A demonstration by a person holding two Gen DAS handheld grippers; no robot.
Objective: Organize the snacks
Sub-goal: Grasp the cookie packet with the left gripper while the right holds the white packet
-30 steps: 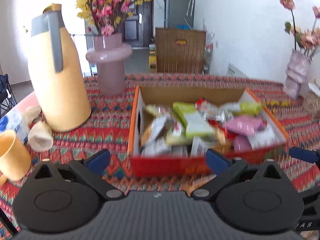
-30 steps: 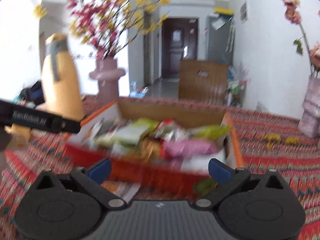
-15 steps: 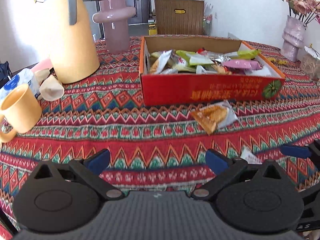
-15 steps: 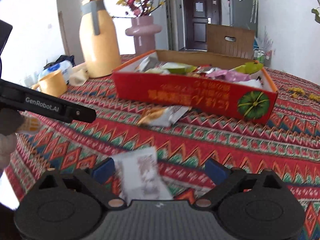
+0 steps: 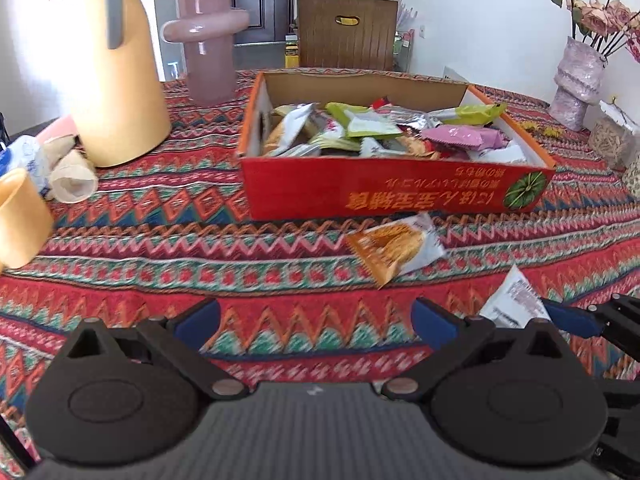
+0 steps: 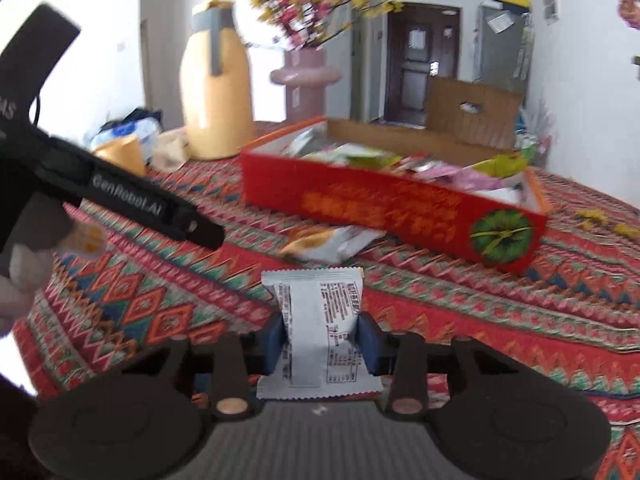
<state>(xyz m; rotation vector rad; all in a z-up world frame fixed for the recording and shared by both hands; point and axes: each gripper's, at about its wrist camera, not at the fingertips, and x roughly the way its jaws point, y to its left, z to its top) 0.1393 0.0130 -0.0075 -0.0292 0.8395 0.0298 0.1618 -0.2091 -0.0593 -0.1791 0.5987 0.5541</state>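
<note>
Closing on a white foil snack packet with black print (image 6: pixel 320 320), the right claw (image 6: pixel 320 340) has a blue pad against each long side of it, and the packet stands upright between them with its crimped top edge raised above the patterned red tablecloth (image 6: pixel 500 312). From the left wrist view the same packet (image 5: pixel 514 300) shows at the lower right, with one blue finger of the right claw (image 5: pixel 572 320) beside it.

The left claw (image 5: pixel 316 320) hangs wide open above the table with nothing between its blue pads (image 5: pixel 200 318).

A second snack, an orange-and-white crinkled packet (image 5: pixel 396 248), lies flat on the cloth just in front of the red cardboard box with orange lettering (image 5: pixel 360 196). That box sits in the middle of the table, filled with loose wrappers in green, pink, silver and white (image 5: pixel 384 132).

Behind the box to the left stand a tall yellow jug with a grey handle (image 5: pixel 116 80) and a pink glass vase of flowers (image 5: pixel 208 48). An orange mug (image 5: pixel 20 220) sits at the left edge, blurred. A paler vase of pink roses (image 5: pixel 576 80) stands at the far right.
</note>
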